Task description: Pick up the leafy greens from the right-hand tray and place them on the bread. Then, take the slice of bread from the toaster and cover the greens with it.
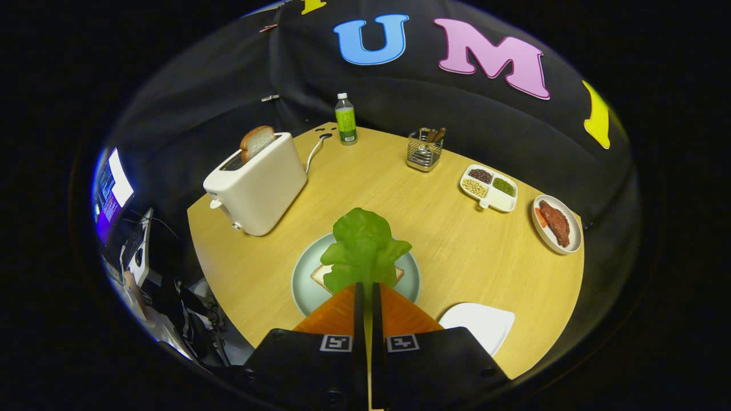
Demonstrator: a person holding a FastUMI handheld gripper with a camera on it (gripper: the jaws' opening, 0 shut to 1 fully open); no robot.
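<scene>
tongs (368, 288), black body, square markers

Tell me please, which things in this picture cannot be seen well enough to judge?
- Gripper view: the leafy greens, pinched by the nearly closed gripper, cover most of the bread on the plate.
- Whether the greens touch the bread cannot be told.
- The slice stands in the toaster, which hides its lower part.
- The divided dish holds contents too small to name.
</scene>
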